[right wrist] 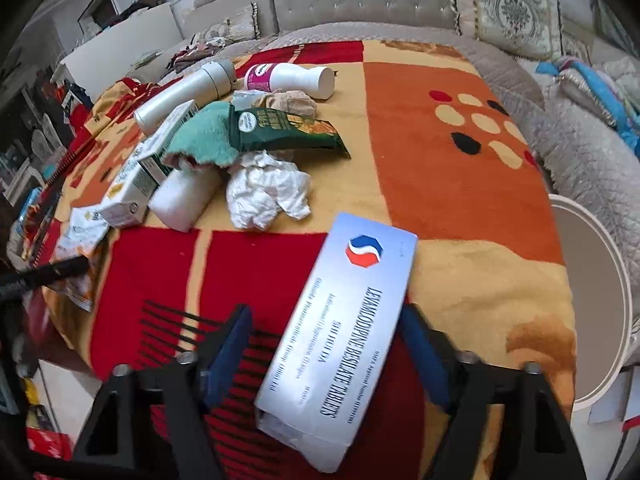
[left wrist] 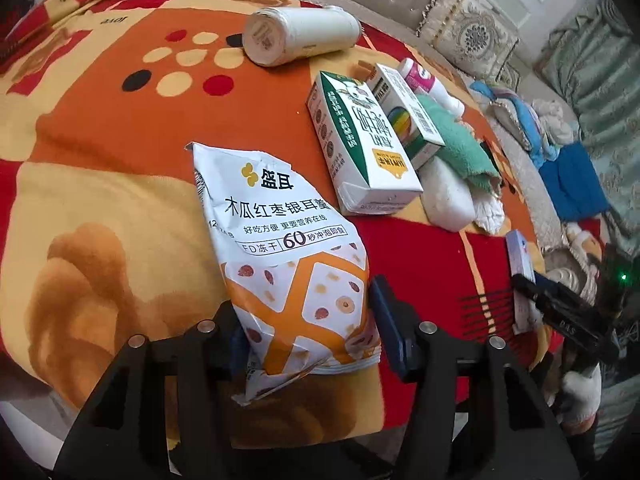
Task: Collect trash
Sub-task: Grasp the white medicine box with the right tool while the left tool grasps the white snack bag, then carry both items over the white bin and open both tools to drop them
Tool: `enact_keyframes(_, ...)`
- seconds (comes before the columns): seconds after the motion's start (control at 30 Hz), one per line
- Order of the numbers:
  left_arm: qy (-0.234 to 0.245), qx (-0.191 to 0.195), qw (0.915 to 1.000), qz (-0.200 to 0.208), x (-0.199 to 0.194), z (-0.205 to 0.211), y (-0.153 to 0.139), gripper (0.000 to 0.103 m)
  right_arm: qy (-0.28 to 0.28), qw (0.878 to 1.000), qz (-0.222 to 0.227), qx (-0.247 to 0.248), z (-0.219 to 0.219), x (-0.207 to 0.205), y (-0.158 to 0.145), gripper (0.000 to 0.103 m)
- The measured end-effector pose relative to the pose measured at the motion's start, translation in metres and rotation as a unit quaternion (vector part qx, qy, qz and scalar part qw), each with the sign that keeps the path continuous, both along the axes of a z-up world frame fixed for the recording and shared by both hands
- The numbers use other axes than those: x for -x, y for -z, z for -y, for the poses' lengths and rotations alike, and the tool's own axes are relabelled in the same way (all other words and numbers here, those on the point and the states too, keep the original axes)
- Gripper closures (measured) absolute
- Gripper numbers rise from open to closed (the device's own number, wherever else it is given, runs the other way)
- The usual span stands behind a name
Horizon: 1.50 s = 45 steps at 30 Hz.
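My left gripper (left wrist: 308,320) has its jaws on both sides of the lower end of a white and orange snack bag (left wrist: 288,248) lying on the blanket; the pads look close to it but contact is unclear. My right gripper (right wrist: 328,344) is open around a silver tablet box (right wrist: 340,332), which leans against the right pad with a gap on the left. This box and the right gripper (left wrist: 560,304) also show in the left wrist view. A milk carton (left wrist: 360,144), crumpled tissue (right wrist: 268,192), green snack packet (right wrist: 280,128) and pink-labelled bottle (right wrist: 288,76) lie further off.
Everything lies on an orange, red and cream blanket (right wrist: 440,140). A white cylinder (left wrist: 300,34), a second carton (left wrist: 408,112), a green cloth (right wrist: 204,140) and a white foam block (right wrist: 184,196) are in the pile. Sofa cushions (right wrist: 512,8) stand behind. A white round table (right wrist: 592,300) is at the right.
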<state>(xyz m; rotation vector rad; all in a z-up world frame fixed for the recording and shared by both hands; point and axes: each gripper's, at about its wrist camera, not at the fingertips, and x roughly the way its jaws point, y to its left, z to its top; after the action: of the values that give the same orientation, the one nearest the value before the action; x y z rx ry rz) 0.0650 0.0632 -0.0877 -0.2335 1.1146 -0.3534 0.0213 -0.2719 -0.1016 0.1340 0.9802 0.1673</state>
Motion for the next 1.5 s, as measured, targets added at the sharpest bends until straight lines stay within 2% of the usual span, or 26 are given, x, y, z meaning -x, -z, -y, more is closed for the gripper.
enact_keyframes(0.23,0.027,-0.014,0.9984,0.048,0.021,0.022,-0.031,0.057,0.007,1.000,0.024,-0.019,0.018,0.012,-0.013,0.053)
enact_keyframes(0.5,0.092,-0.004,0.9928,0.076,0.038,0.082,-0.059,0.057,0.026,0.998,0.048,-0.041,0.044,0.027,-0.029,0.053)
enact_keyframes(0.6,0.114,-0.011,0.9897,0.086,0.039,0.111,-0.063,0.057,0.037,0.997,0.054,-0.043,0.057,0.032,-0.033,0.053)
enact_keyframes(0.93,0.178,0.002,0.9787,0.102,0.029,0.208,-0.066,0.057,0.088,0.993,0.069,-0.037,0.111,0.052,-0.042,0.053)
enact_keyframes(1.1,0.206,-0.006,0.9724,0.109,0.026,0.257,-0.064,0.057,0.121,0.990,0.066,-0.040,0.145,0.059,-0.039,0.053)
enact_keyframes(1.5,0.257,-0.020,0.9571,0.131,0.027,0.343,-0.062,0.057,0.179,0.981,0.061,-0.040,0.206,0.074,-0.027,0.053)
